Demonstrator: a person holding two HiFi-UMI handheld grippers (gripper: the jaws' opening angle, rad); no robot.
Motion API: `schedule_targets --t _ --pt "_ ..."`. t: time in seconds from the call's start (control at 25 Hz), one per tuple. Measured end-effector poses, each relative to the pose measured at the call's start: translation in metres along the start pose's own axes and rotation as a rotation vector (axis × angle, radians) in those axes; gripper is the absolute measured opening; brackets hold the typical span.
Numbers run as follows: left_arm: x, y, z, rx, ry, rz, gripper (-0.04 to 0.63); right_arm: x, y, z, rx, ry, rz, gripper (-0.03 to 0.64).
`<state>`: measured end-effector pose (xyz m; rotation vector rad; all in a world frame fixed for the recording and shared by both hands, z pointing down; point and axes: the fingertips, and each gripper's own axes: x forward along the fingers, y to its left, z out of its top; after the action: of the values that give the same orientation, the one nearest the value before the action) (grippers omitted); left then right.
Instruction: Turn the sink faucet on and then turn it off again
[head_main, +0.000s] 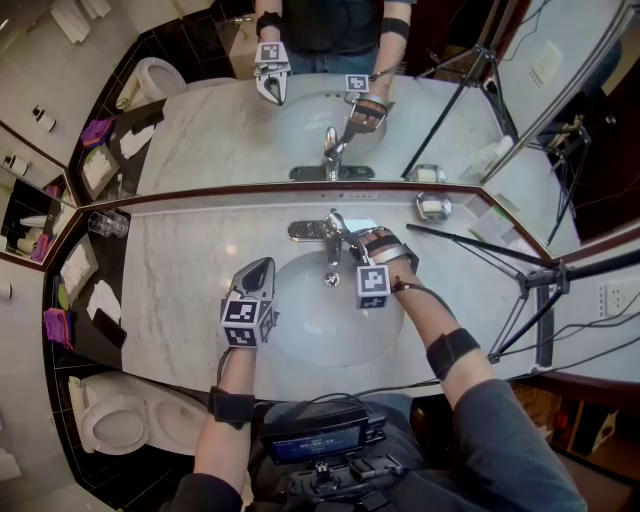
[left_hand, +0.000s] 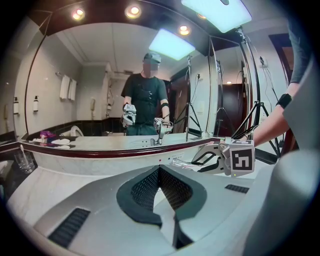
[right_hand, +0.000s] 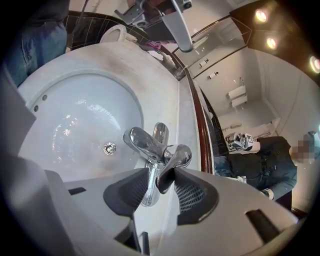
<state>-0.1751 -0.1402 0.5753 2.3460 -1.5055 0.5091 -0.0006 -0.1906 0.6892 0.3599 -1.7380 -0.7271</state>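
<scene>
A chrome faucet (head_main: 333, 238) stands at the back of the white basin (head_main: 300, 335). My right gripper (head_main: 351, 240) reaches it from the right. In the right gripper view its long lever handle (right_hand: 149, 187) runs down between the two pads of my right gripper (right_hand: 162, 184), which are shut on it. The spout (right_hand: 137, 140) points toward the drain (right_hand: 109, 148), and the basin floor (right_hand: 75, 115) glistens wet. My left gripper (head_main: 262, 267) hovers over the basin's left side, shut and holding nothing; its pads meet (left_hand: 159, 172). The right gripper's marker cube (left_hand: 242, 157) shows beyond it.
A marble counter (head_main: 180, 270) surrounds the basin, with a wall mirror behind. A glass tumbler (head_main: 108, 223) stands at the far left and a soap dish (head_main: 433, 206) at the back right. A tripod (head_main: 535, 285) leans in at the right. A toilet (head_main: 110, 415) is below left.
</scene>
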Motion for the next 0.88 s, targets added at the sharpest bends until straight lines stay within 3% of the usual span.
schedule_targets --t 0.52,0.88 --pt "-0.006 -0.004 -0.004 0.004 0.004 -0.001 0.000 -0.002 0.002 -0.003 0.014 0.047 0.002 0.169" --pt "-0.014 -0.008 0.001 0.012 -0.016 -0.004 0.000 -0.045 -0.019 0.004 0.296 -0.022 -0.072 0.173"
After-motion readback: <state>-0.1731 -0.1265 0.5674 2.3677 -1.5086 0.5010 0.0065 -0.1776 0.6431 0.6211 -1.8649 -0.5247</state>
